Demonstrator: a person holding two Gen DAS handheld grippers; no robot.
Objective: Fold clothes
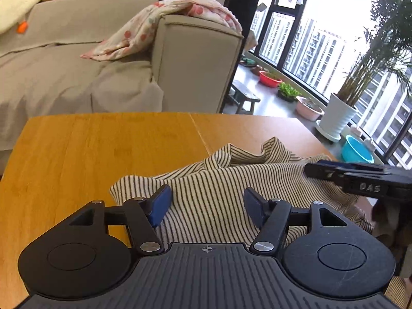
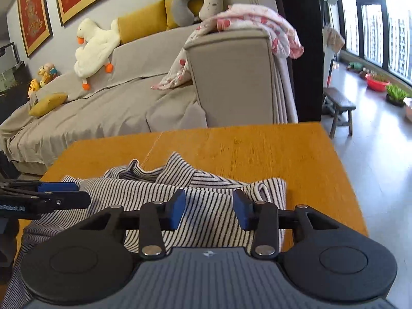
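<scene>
Poised over the crumpled striped garment point(image 1: 219, 188) on the table point(image 1: 103, 141), left gripper point(image 1: 206, 206) and right gripper point(image 2: 209, 209) part-open, gripping nothing yet; probably needing edge pinches next.

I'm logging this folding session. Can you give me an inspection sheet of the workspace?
Surface: wooden table, bare around the garment.
Job's things: one striped top, crumpled, unfolded, near the front edge.
Clutter: nothing seen on the table.
Grippers: left tongs and right tongs both over the top, gaps visible between pads and cloth; neither visibly grips.
Cables: nothing seen.
Surroundings: grey sofa with a floral blanket and plush goose; potted plants by the windows.
</scene>
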